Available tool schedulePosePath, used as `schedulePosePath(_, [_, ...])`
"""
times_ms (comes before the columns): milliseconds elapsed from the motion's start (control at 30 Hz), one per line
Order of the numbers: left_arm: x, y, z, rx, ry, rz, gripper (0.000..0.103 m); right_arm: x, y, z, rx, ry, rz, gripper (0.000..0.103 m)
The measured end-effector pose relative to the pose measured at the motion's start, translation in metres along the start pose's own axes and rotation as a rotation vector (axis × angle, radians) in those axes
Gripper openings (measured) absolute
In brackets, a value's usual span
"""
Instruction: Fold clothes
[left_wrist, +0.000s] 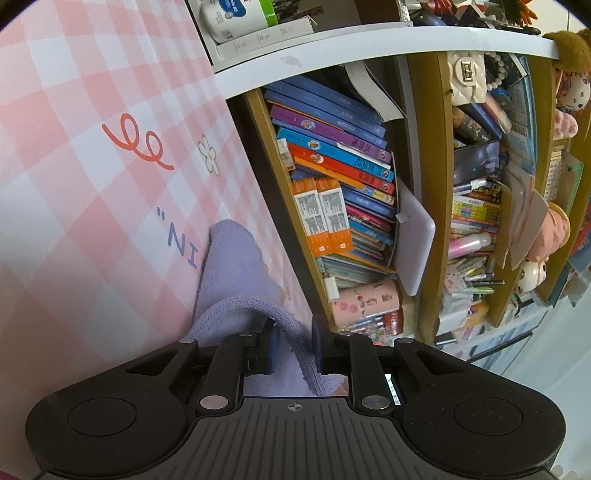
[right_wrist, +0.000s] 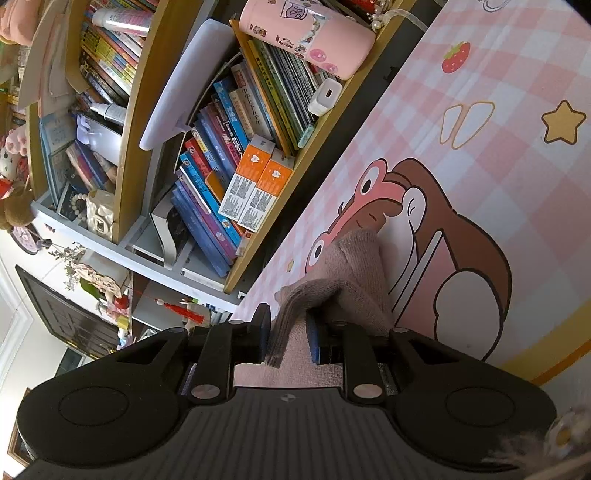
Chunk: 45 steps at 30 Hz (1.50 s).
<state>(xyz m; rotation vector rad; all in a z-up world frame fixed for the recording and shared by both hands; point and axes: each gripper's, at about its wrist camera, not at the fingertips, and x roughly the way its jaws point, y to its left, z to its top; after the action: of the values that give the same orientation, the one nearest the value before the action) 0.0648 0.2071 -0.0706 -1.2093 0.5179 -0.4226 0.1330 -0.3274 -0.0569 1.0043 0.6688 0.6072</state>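
A knitted garment looks lilac (left_wrist: 236, 273) in the left wrist view and dusty pink-brown (right_wrist: 351, 273) in the right wrist view. It lies on a pink checked table mat (left_wrist: 92, 206). My left gripper (left_wrist: 293, 343) is shut on a bunched fold of the knit, which drapes between its blue pads. My right gripper (right_wrist: 288, 336) is shut on another folded edge, layers showing between its fingers. Both grippers are tilted steeply and sit near the mat's far edge by the bookshelf. Most of the garment is hidden below the gripper bodies.
A wooden bookshelf (left_wrist: 417, 184) packed with books, orange boxes (right_wrist: 255, 188), a pink tube (right_wrist: 306, 37) and toys stands right behind the mat (right_wrist: 517, 147). A cartoon frog print (right_wrist: 373, 206) covers the mat. A dark screen (right_wrist: 70, 321) stands further off.
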Motion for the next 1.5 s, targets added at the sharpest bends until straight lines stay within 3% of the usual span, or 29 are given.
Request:
schedulePosePath(167, [-0.001, -0.001, 0.000, 0.019, -0.016, 0.020, 0.022, -0.003, -0.002, 0.001, 0.005, -0.024, -0.001, 0.022])
schedulePosePath(467, [-0.006, -0.010, -0.001, 0.100, -0.066, 0.035, 0.045, -0.010, -0.002, 0.004, -0.003, -0.066, -0.002, 0.027])
schedulePosePath(667, [-0.026, -0.029, -0.004, 0.231, -0.203, 0.033, 0.052, -0.025, 0.002, 0.007, -0.031, -0.157, -0.033, 0.037])
schedulePosePath(733, [-0.032, -0.036, -0.006, 0.278, -0.247, 0.027, 0.052, -0.031, 0.006, 0.008, -0.064, -0.205, -0.065, 0.043])
schedulePosePath(867, [-0.042, -0.053, -0.014, 0.389, -0.319, -0.012, 0.052, -0.047, 0.020, 0.008, -0.161, -0.315, -0.119, 0.043])
schedulePosePath(967, [-0.042, -0.067, -0.022, 0.486, -0.318, -0.048, 0.052, -0.040, 0.040, -0.003, -0.309, -0.273, -0.102, 0.043])
schedulePosePath(1167, [-0.007, -0.100, -0.056, 0.746, -0.114, -0.004, 0.052, -0.018, 0.082, -0.031, -0.632, -0.129, -0.074, 0.042])
schedulePosePath(1300, [0.020, -0.111, -0.083, 0.937, 0.026, 0.108, 0.053, 0.002, 0.098, -0.061, -0.883, -0.046, -0.170, 0.042])
schedulePosePath(1400, [0.026, -0.112, -0.088, 0.971, 0.055, 0.142, 0.054, 0.015, 0.108, -0.084, -1.056, 0.005, -0.243, 0.042])
schedulePosePath(1500, [0.024, -0.109, -0.086, 0.956, 0.046, 0.157, 0.060, 0.025, 0.109, -0.097, -1.124, 0.050, -0.300, 0.041])
